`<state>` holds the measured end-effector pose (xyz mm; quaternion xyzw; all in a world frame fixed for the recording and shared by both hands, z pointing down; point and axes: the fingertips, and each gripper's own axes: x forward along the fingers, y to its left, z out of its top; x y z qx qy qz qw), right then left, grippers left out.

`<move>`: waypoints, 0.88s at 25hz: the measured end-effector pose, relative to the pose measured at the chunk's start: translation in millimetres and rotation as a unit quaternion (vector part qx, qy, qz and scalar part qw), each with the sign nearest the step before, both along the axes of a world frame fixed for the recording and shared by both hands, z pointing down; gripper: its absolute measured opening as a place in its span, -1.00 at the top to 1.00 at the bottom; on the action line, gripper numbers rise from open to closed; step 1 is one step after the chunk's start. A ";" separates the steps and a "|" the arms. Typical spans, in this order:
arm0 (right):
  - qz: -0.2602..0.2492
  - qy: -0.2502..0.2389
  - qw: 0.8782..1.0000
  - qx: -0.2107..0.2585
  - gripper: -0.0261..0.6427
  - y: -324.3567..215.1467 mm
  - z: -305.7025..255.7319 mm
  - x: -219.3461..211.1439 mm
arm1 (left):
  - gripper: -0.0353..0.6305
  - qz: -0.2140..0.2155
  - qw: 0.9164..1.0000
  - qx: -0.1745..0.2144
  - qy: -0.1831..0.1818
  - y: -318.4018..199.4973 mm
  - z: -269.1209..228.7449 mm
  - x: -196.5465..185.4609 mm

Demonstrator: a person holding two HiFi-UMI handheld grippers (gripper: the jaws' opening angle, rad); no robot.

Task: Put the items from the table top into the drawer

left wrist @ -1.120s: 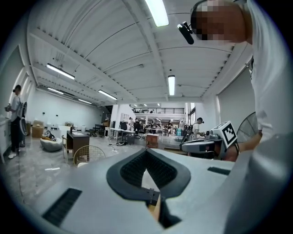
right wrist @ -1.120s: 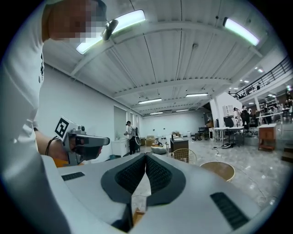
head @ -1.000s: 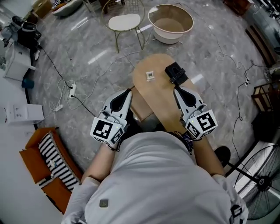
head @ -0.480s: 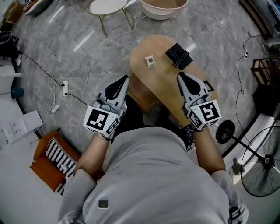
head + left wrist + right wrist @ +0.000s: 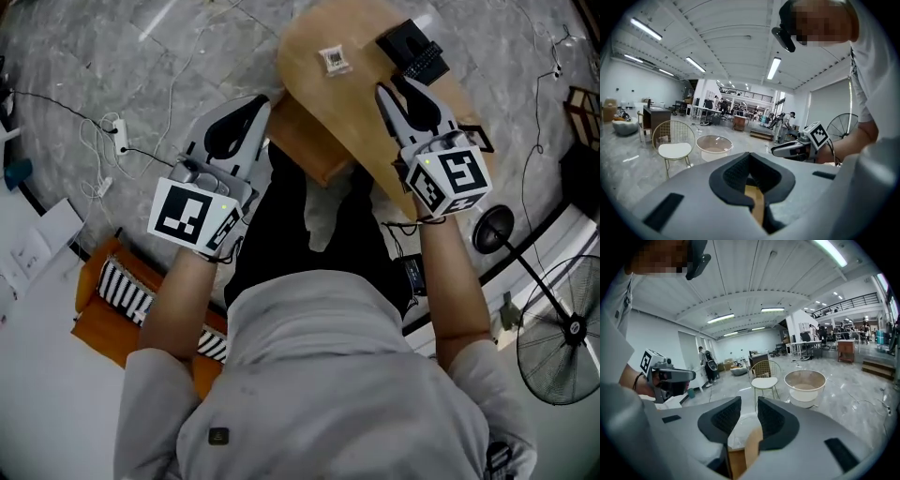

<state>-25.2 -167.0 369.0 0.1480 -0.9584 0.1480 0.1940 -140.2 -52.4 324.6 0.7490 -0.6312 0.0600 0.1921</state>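
Observation:
A small oval wooden table top carries a little white square item and a black box-like item. A wooden drawer box juts out from under its near left side. My right gripper hovers over the table's near right part, just short of the black item. Its jaws are opening, with nothing between the pads. My left gripper hangs left of the drawer, its pads meeting at the tip and holding nothing.
A power strip and cables lie on the marble floor to the left. An orange striped cushion sits at lower left, a standing fan at lower right. A gold wire chair and a pale basin stand beyond the table.
Both grippers have come down and forward toward the table and drawer. The right gripper's jaws have parted. The table now fills the top of the head view.

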 end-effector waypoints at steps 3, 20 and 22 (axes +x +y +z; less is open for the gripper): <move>0.005 0.023 1.000 -0.012 0.46 -7.8 49.9 -10.8 | 0.87 0.007 1.000 -0.013 0.005 -5.5 39.4 -7.0; 0.065 0.163 0.979 -0.104 0.13 -45.9 339.9 -52.2 | 0.87 0.042 0.997 -0.062 0.032 -55.6 241.2 -26.6; 0.064 0.178 0.976 -0.107 0.11 -45.7 365.7 -52.5 | 0.87 0.043 0.996 -0.066 0.036 -58.7 259.1 -26.3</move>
